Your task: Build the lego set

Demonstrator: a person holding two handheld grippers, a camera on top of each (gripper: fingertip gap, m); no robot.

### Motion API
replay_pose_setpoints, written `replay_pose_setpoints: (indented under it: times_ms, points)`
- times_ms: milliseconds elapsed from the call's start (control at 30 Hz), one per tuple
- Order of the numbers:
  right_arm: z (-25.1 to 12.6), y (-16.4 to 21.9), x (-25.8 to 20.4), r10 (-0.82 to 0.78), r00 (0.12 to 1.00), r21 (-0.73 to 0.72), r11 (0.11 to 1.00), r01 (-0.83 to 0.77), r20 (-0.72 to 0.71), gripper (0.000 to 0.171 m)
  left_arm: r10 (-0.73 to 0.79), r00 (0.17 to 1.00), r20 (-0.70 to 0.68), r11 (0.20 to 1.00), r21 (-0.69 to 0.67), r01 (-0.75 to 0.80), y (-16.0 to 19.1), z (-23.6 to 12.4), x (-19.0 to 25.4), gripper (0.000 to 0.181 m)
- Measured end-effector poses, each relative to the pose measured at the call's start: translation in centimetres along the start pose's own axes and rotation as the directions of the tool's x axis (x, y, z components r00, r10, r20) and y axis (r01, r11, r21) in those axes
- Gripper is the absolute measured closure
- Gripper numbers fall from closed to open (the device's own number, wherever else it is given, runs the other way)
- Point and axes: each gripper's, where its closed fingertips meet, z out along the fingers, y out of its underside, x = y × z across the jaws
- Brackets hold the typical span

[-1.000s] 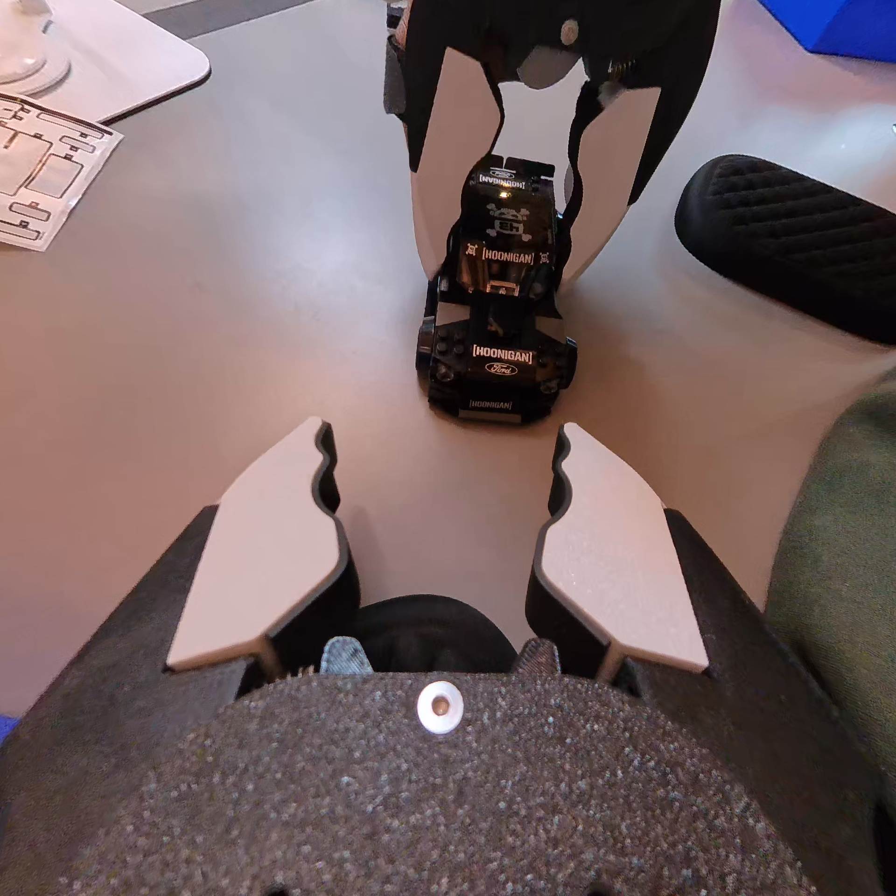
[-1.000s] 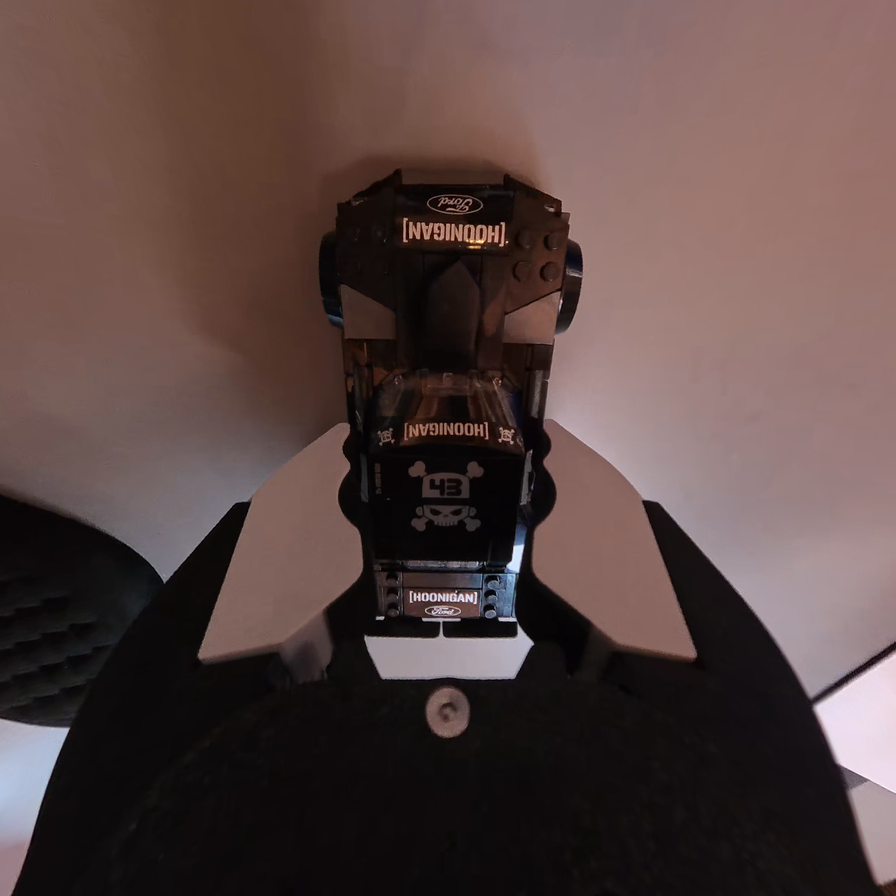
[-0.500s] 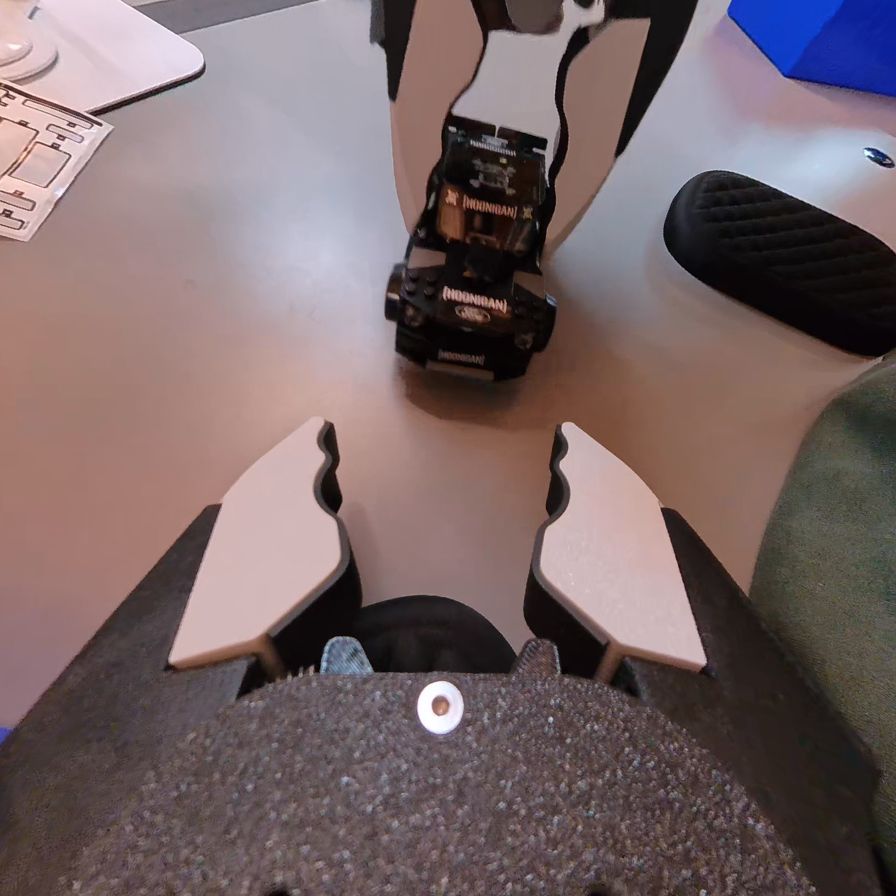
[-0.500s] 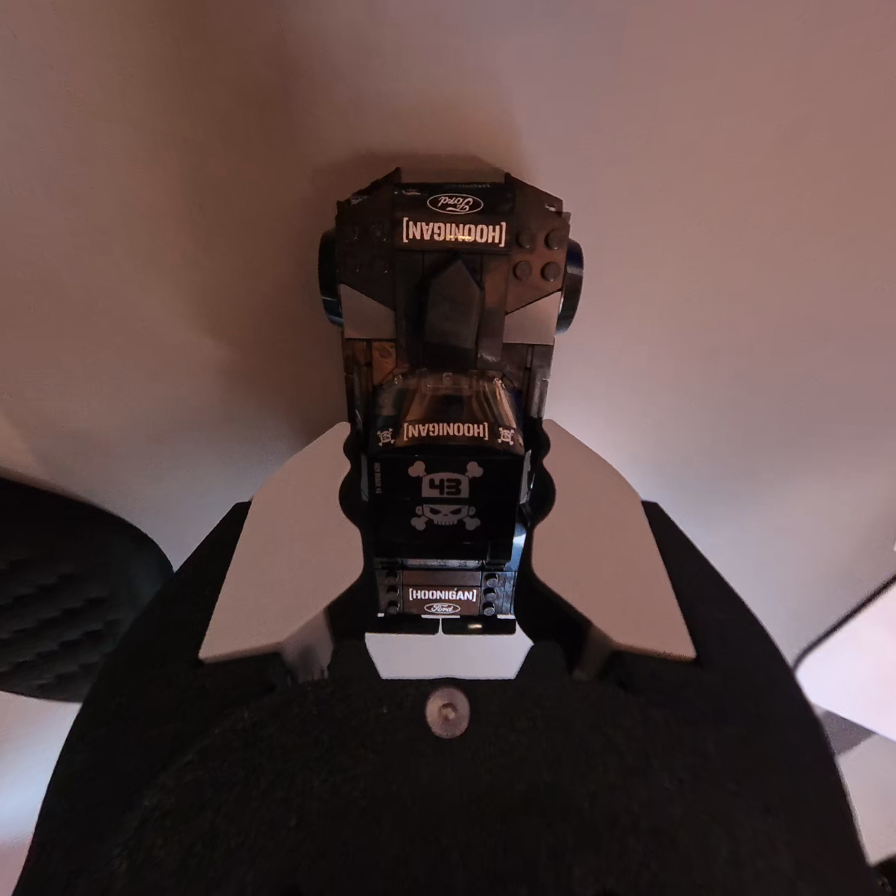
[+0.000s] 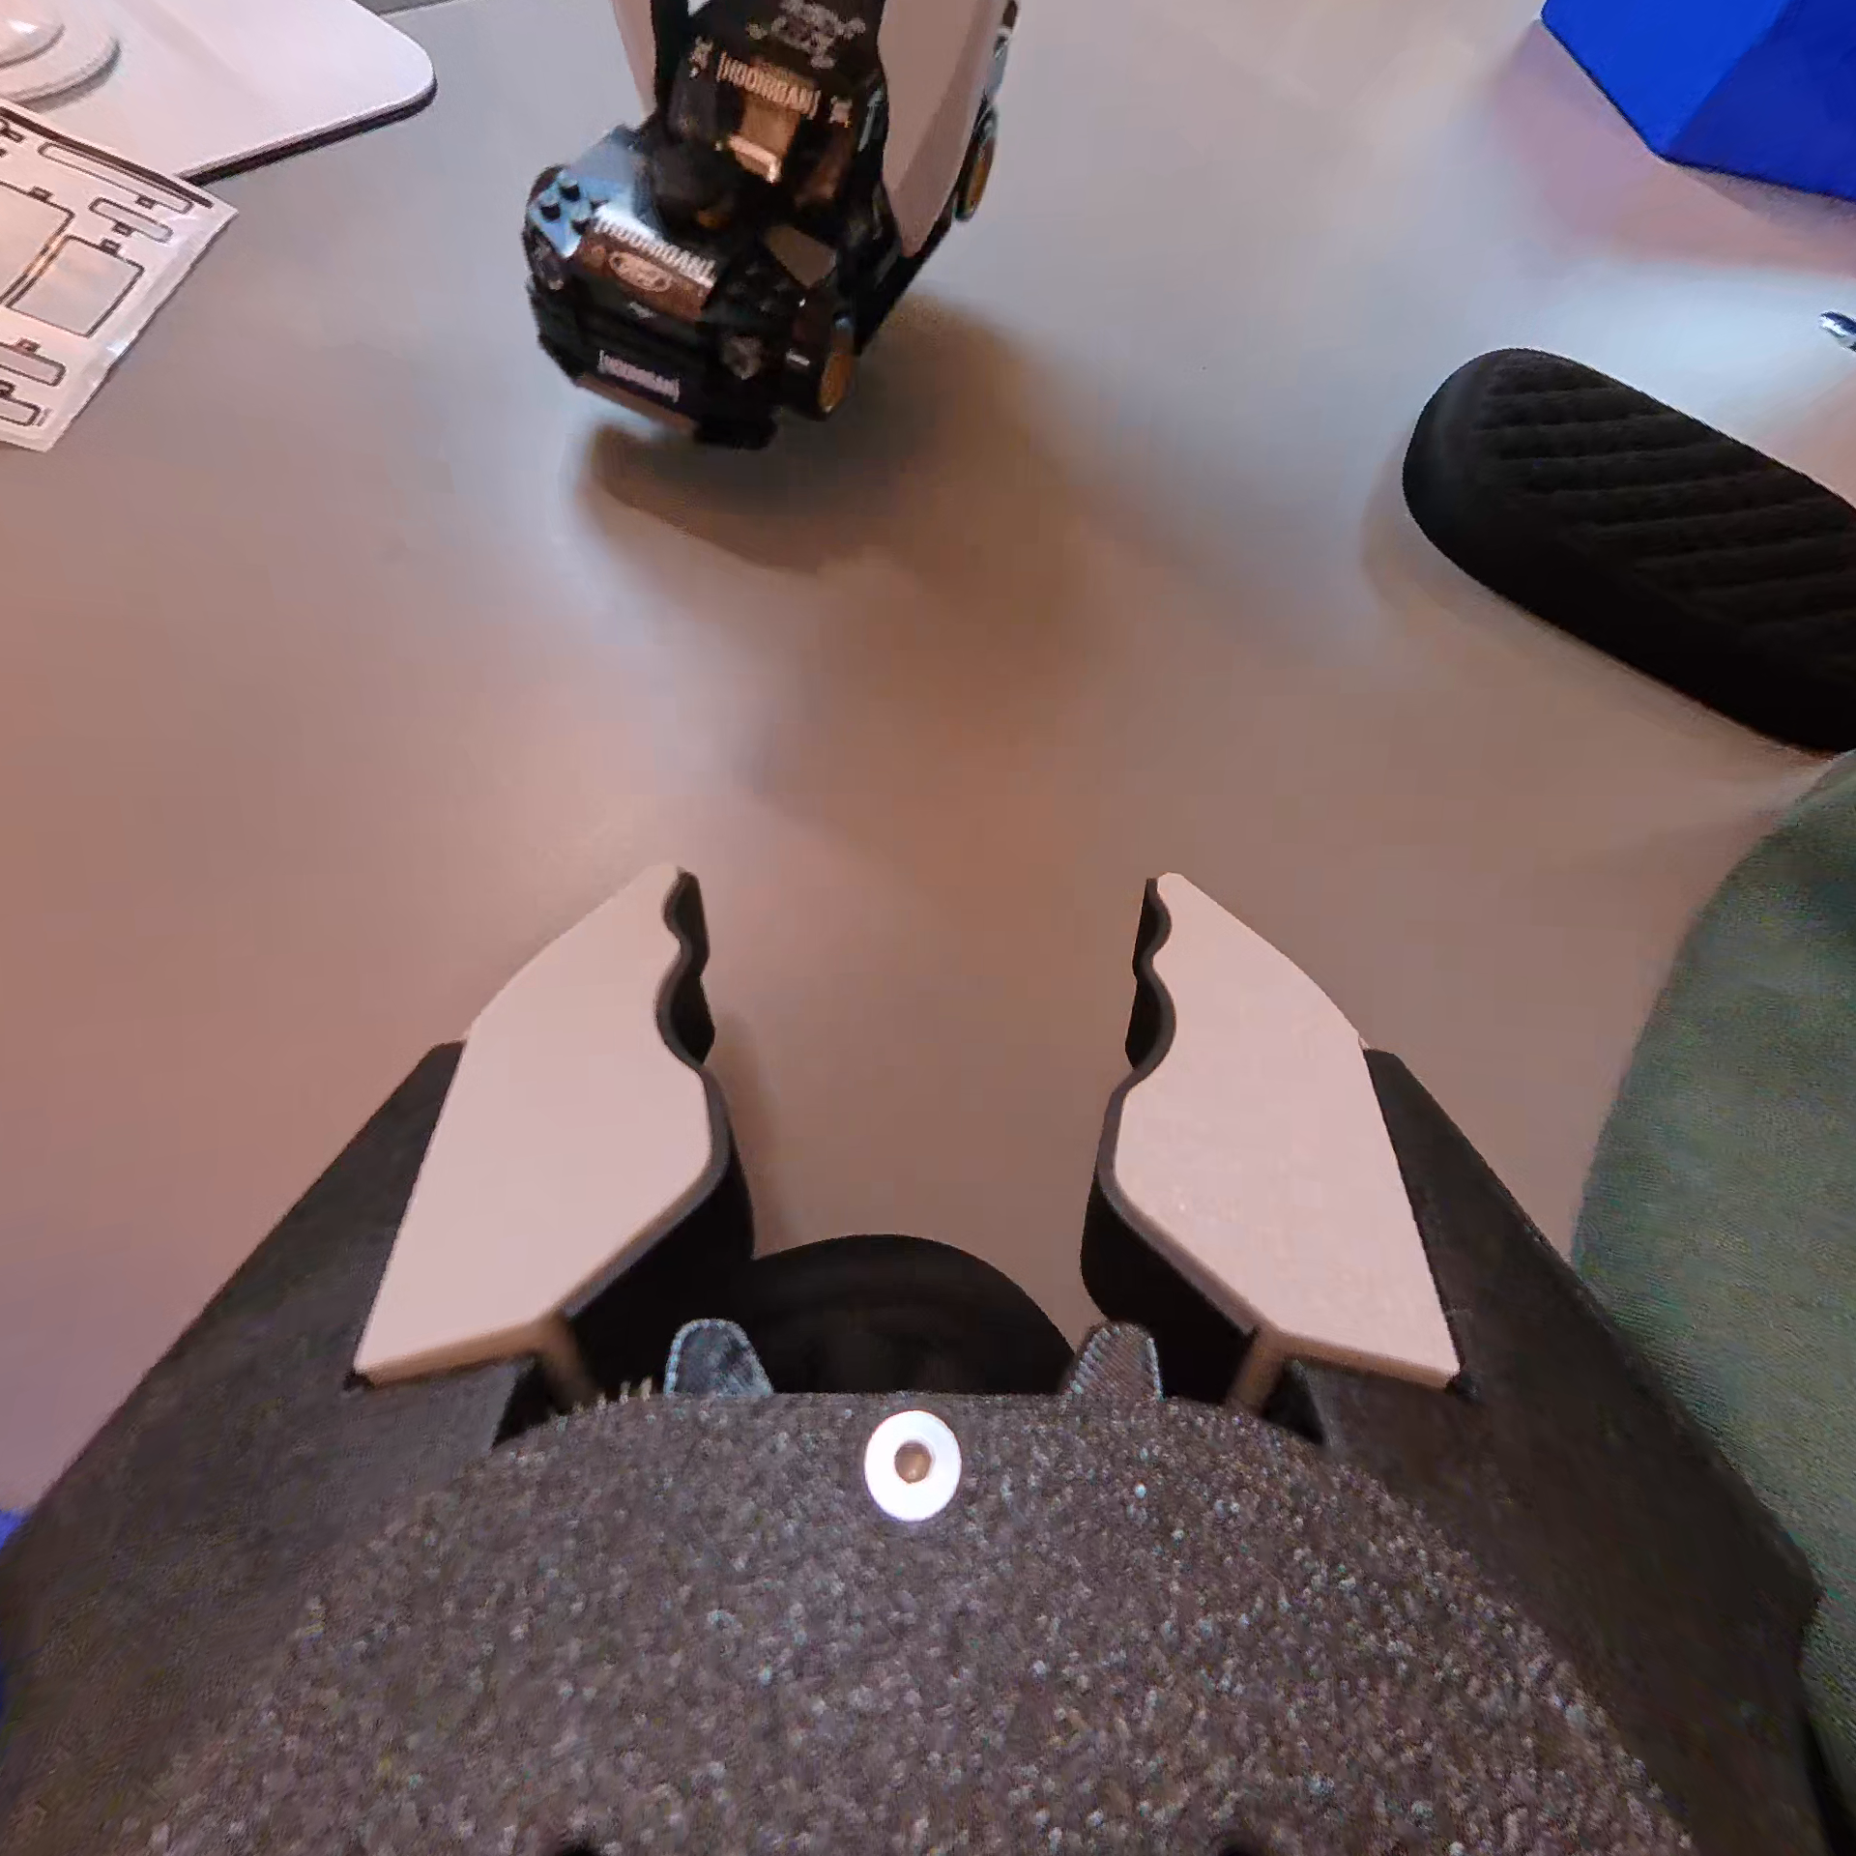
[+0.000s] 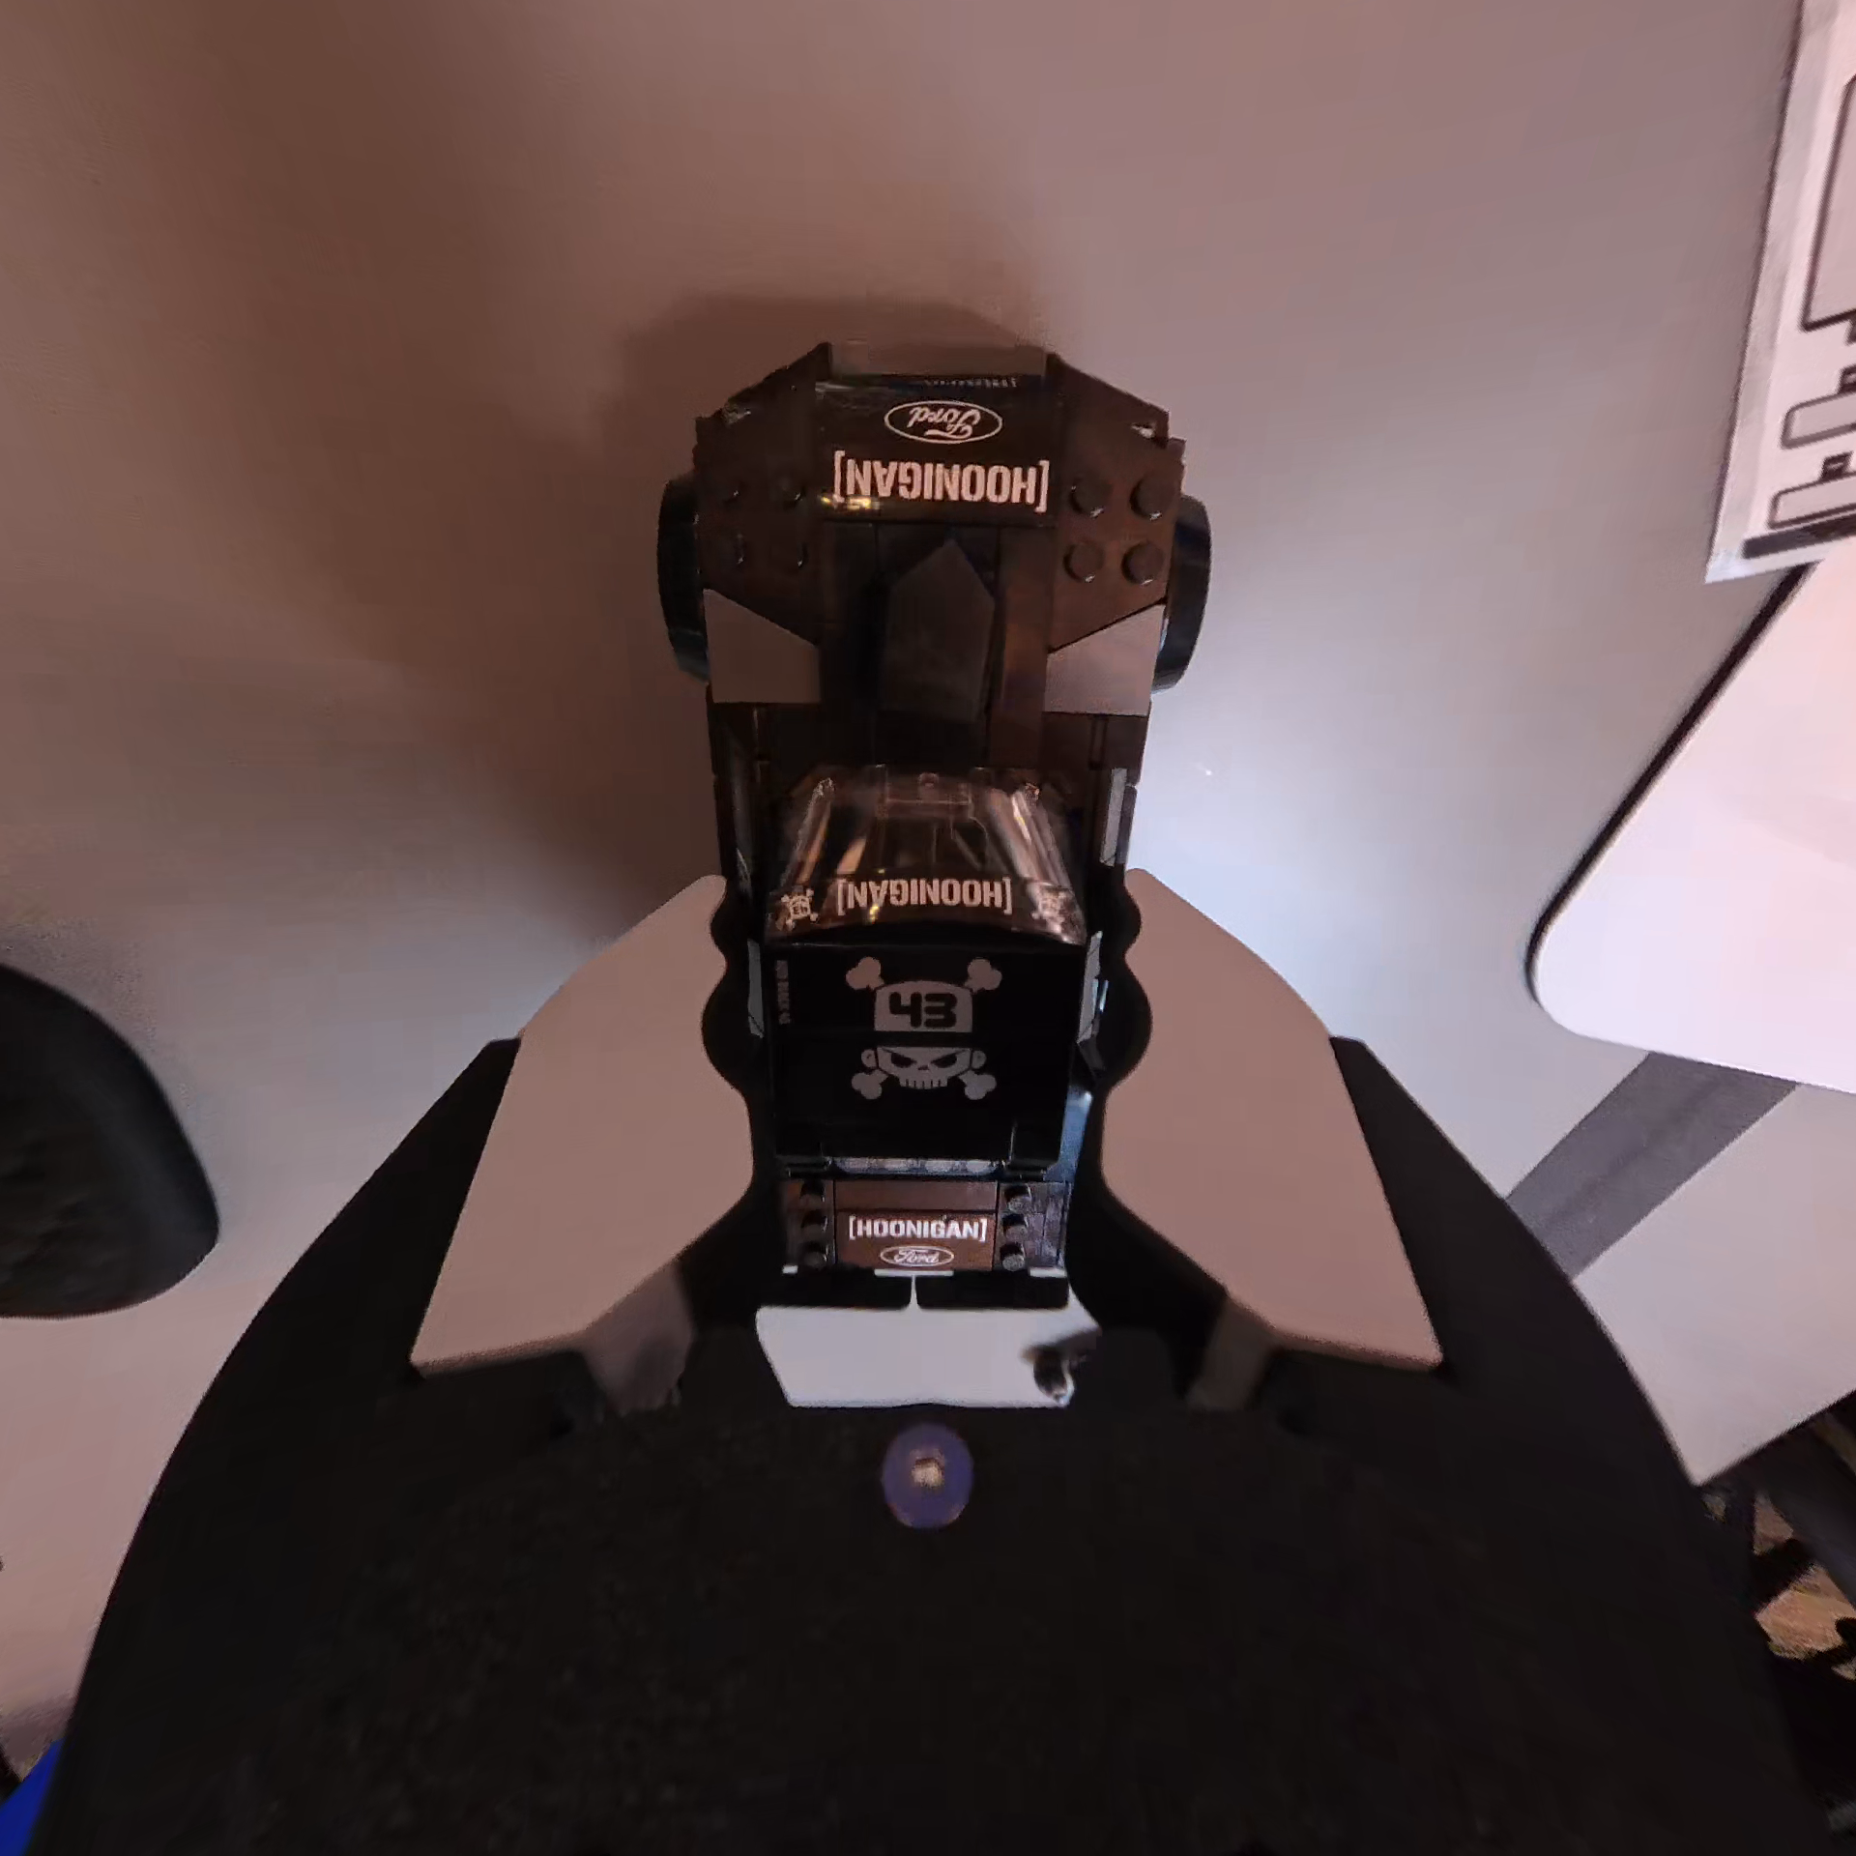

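Note:
A black lego car (image 6: 929, 763) with white stickers is held by its cabin between the fingers of my right gripper (image 6: 929, 894), nose pointing away. In the left wrist view the same car (image 5: 713, 261) is at the top centre, tilted with its nose down close to the grey table (image 5: 703, 653), with the right gripper's white fingers (image 5: 929, 110) on both its sides. My left gripper (image 5: 919, 894) is open and empty, low over the table, well short of the car.
A sticker sheet (image 5: 70, 291) lies at the left next to a white board (image 5: 231, 80); both also show in the right wrist view, the sheet (image 6: 1798, 301) and the board (image 6: 1707, 854). A black padded rest (image 5: 1647, 542) is at the right, a blue box (image 5: 1727, 80) at the far right, green fabric (image 5: 1758, 1205) at the right edge. The left gripper's tips are roughly 20 cm from the right gripper's. The black padded rest (image 5: 1647, 542) is about 25 cm from both grippers' fingertips.
The right gripper has carried the car away from my left gripper and to the left, and tilted it nose down. My left gripper stays open.

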Motion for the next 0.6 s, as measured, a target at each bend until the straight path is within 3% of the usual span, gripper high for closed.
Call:
replay_pose_setpoints:
  times_ms: [233,367,433,500,600]
  points:
    - [2.5,-0.9,-0.4,0.021,1.0,0.001,1.0,-0.021,-0.01,0.103,0.006,1.0,-0.009,1.0,0.004,-0.006,0.0,0.0,0.2,0.101]
    - [0.9,-2.6,0.1,0.045,0.997,0.103,0.994,-0.039,-0.064,0.096,0.005,1.0,-0.012,1.0,0.001,-0.005,0.1,0.0,0.2,0.101]
    - [-1.0,-4.6,0.1,0.063,0.996,0.22,0.974,-0.046,-0.071,0.107,0.005,1.0,-0.013,1.0,-0.006,-0.005,0.1,0.1,0.2,0.101]
    - [-1.8,-6.0,0.0,0.062,0.995,0.285,0.958,-0.039,-0.074,0.129,0.006,1.0,-0.017,1.0,-0.015,-0.006,0.2,0.1,0.2,0.101]
    - [-0.8,-6.7,-0.2,0.063,0.996,0.282,0.958,-0.042,-0.067,0.137,0.008,1.0,-0.019,1.0,-0.03,-0.008,0.4,0.3,0.3,0.102]
